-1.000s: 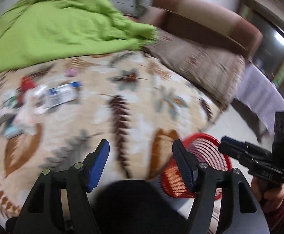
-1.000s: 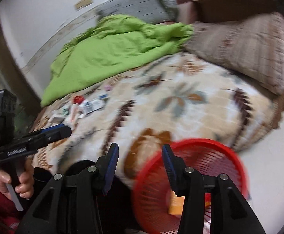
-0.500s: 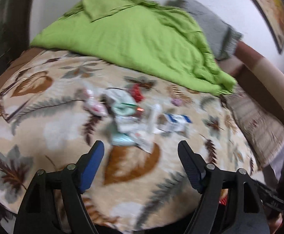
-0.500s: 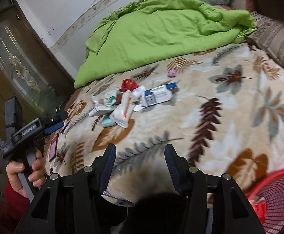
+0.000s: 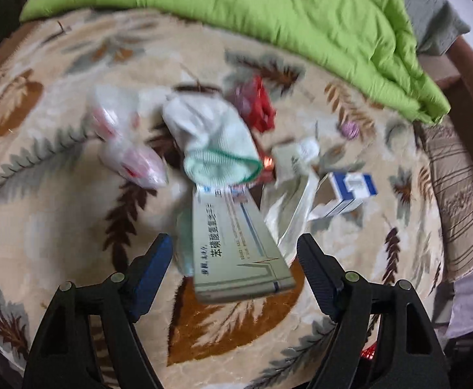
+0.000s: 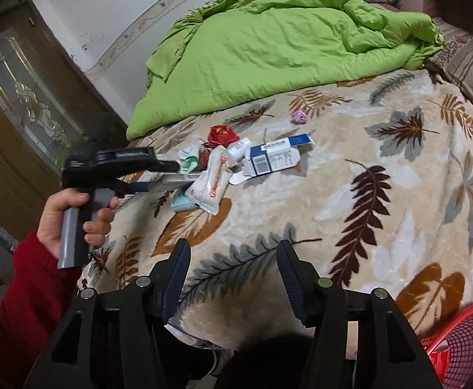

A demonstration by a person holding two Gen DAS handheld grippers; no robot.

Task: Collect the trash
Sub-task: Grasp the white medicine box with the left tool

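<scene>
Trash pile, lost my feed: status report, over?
Left gripper open, straddling long grey box, no grip. Right gripper opening, empty, over blanket. Red basket beside bed. Sock overlaps box's far end.

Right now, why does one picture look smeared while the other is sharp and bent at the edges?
Left wrist view: motion blur smears the sock and red wrapper; only the long box reads clearly. Right wrist view: sharp, but the fisheye lens curves the green quilt and darkens corners.

two cartons [image 5: 241, 246], one basket [image 6: 460, 337], one sock [image 5: 213, 144].
</scene>
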